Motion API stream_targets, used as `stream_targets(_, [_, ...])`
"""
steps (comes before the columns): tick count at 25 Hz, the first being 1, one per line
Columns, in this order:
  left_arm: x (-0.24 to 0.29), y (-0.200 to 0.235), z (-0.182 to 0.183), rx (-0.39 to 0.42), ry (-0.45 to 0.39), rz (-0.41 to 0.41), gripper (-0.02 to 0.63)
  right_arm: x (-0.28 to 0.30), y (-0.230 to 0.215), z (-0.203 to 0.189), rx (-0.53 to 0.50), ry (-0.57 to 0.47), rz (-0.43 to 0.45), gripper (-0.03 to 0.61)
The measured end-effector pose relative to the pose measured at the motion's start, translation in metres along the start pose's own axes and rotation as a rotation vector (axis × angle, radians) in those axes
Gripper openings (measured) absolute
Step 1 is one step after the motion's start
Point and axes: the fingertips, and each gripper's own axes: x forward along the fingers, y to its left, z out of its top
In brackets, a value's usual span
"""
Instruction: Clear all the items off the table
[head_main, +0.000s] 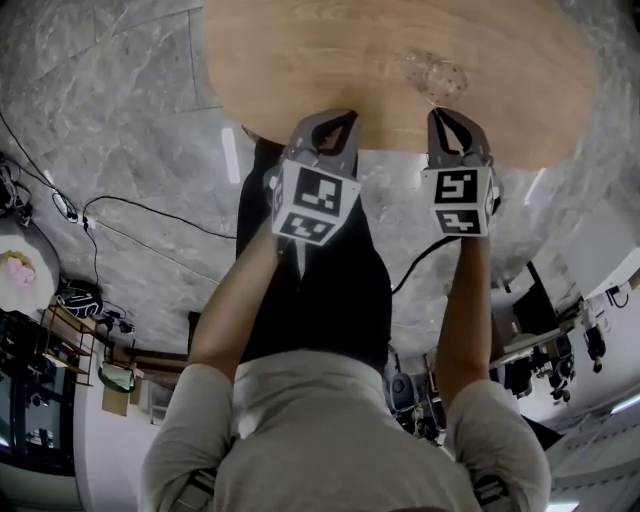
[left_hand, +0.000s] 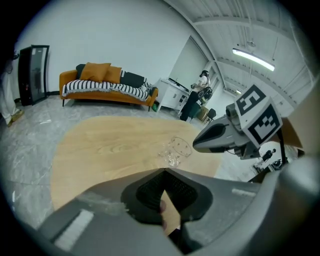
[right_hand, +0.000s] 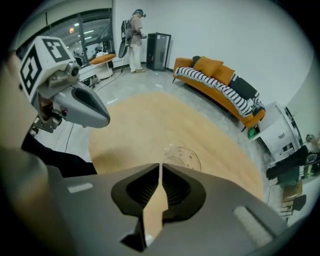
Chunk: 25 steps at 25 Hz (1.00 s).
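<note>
Head view: a round wooden table (head_main: 300, 60) carries a single clear glass (head_main: 435, 77), set close to the near edge on its right side. The left gripper (head_main: 330, 125) and the right gripper (head_main: 450, 130) hang at that edge. The right one is just short of the glass, and neither touches it.

Left gripper view: the left gripper (left_hand: 165, 171) has its jaws pressed together on nothing. The glass (left_hand: 175, 151) stands apart beyond the tips, toward the table's right edge, with the right gripper (left_hand: 220, 137) beside it.

Right gripper view: the right gripper (right_hand: 160, 167) is likewise closed and empty. The glass (right_hand: 181, 157) sits directly ahead of its tips, near the table (right_hand: 150, 120) edge.

The risk is a shove. Closed jaws that advance would likely knock the glass instead of gripping it. So near the rim, it could tip, roll off and break on the stone floor (head_main: 120, 120). The wall is smooth and transparent, so its outline is hard to judge, and a pinch taken too shallow on it could slip.
</note>
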Motion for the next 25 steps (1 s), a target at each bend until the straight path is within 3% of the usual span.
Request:
stream_targets(3, [0.003, 0.000, -0.001, -0.016, 0.003, 0.011, 0.021, 0.008, 0.001, -0.003, -0.040, 0.028, 0.028, 0.084])
stream_targets(5, [0.005, 0.002, -0.001, -0.027, 0.002, 0.020, 0.021, 0.014, 0.002, -0.006, -0.072, 0.046, 0.040, 0.098])
stream_targets(16, [0.016, 0.011, -0.001, -0.078, 0.002, 0.047, 0.021, 0.050, -0.001, -0.019, -0.295, 0.139, 0.049, 0.101])
stream_targets(22, [0.017, 0.013, 0.002, -0.070, 0.004, 0.044, 0.021, 0.066, -0.002, -0.025, -0.342, 0.186, 0.067, 0.101])
stream_targets(25, [0.018, 0.016, -0.003, -0.106, 0.014, 0.059, 0.021, 0.070, -0.001, -0.025, -0.363, 0.200, 0.073, 0.101])
